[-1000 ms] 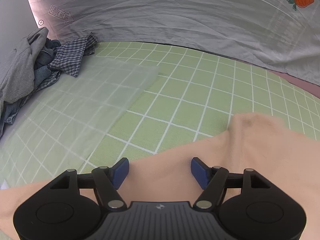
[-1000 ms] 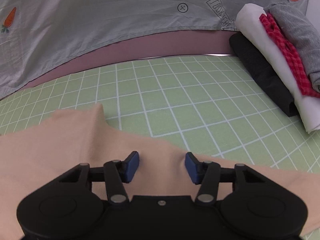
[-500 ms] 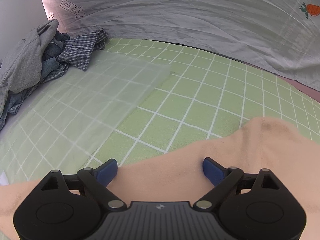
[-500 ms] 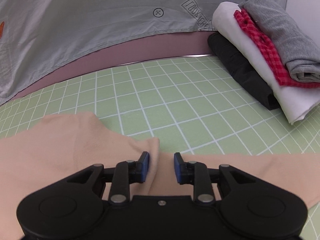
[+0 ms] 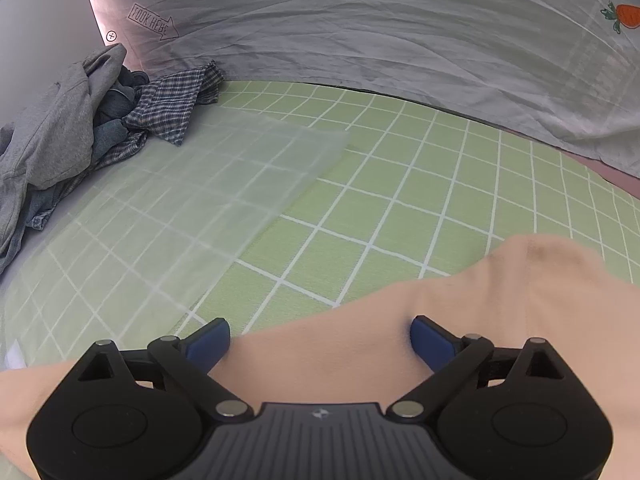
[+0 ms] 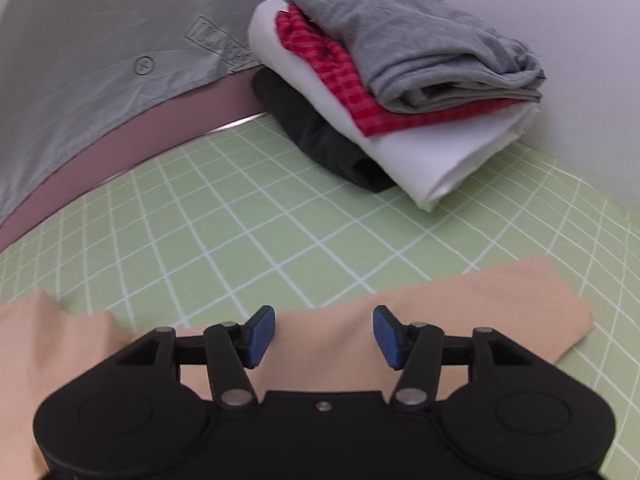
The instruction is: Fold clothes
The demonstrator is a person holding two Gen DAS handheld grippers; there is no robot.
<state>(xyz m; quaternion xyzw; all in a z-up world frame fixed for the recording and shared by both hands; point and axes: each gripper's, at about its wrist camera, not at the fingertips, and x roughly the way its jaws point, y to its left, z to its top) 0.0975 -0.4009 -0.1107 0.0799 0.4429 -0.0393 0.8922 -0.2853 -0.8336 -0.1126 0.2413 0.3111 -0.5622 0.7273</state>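
A peach garment (image 6: 460, 312) lies flat on the green grid mat (image 6: 248, 216), its long axis running side to side across both views, one squared end toward the folded stack (image 6: 400, 80). The left gripper (image 5: 320, 340) hangs over it, jaws opening wide. The right gripper (image 6: 324, 334) does too, jaws opening, pads clear of the cloth.

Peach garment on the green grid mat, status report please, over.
Left claw opening, right claw opening, nothing gripped. Peach cloth garment lies flat on green grid mat under both. Folded clothes stack far right, clear.
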